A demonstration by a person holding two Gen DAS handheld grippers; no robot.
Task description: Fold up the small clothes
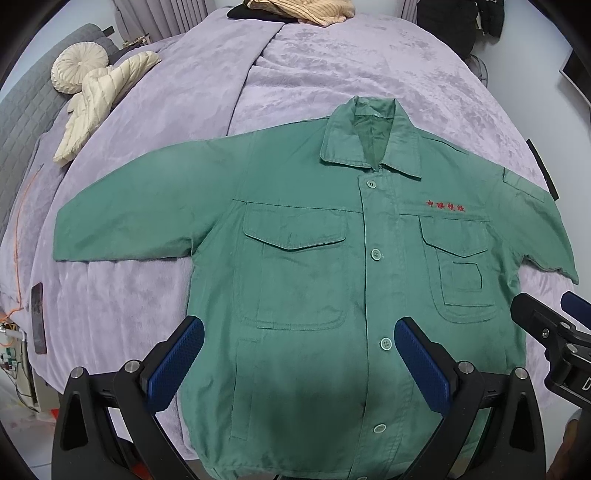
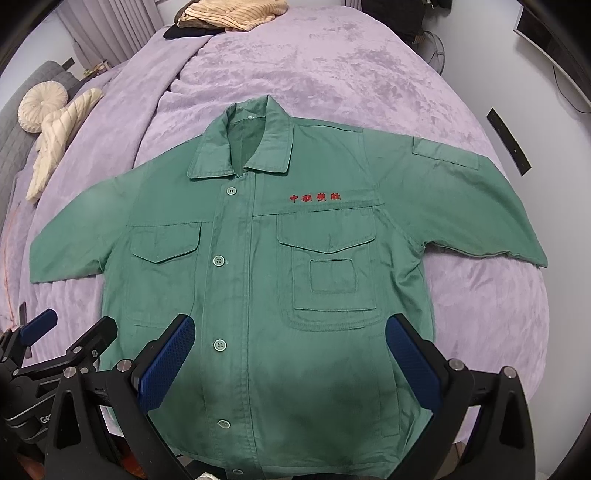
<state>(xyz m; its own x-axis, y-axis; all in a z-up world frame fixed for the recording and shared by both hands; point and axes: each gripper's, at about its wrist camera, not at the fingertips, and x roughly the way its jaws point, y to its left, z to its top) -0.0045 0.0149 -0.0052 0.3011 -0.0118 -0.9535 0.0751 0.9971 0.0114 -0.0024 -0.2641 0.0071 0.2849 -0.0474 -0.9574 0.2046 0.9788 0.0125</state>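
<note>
The green jacket [image 1: 306, 266] lies face up and flat on the purple blanket [image 1: 325, 74], buttoned down the front, collar at the far end, hem at the near edge of the bed. Both sleeves are spread out to the sides. Red embroidered characters [image 2: 315, 197] sit above one chest pocket [image 2: 330, 273]; the other chest pocket [image 2: 165, 245] is across the button row from it. A small patch [image 2: 445, 153] is sewn on the sleeve on the characters' side.

The left gripper [image 1: 299, 343] hangs over the jacket's lower front with its blue pads [image 1: 175, 369] spread wide, nothing between them. The right gripper [image 2: 290, 341] hangs likewise over the lower front, fingers wide apart and empty. Whether either touches the cloth cannot be told.

Beyond the jacket's collar, at the far end of the blanket, lies a tan ribbed garment [image 1: 299, 9] on something black. Off past one sleeve rest a round cream cushion [image 1: 79, 68] and a cream quilted garment [image 1: 99, 99], beside a grey headboard [image 1: 22, 110]. Past the other sleeve a black strip [image 2: 509, 142] lies at the blanket's edge.
</note>
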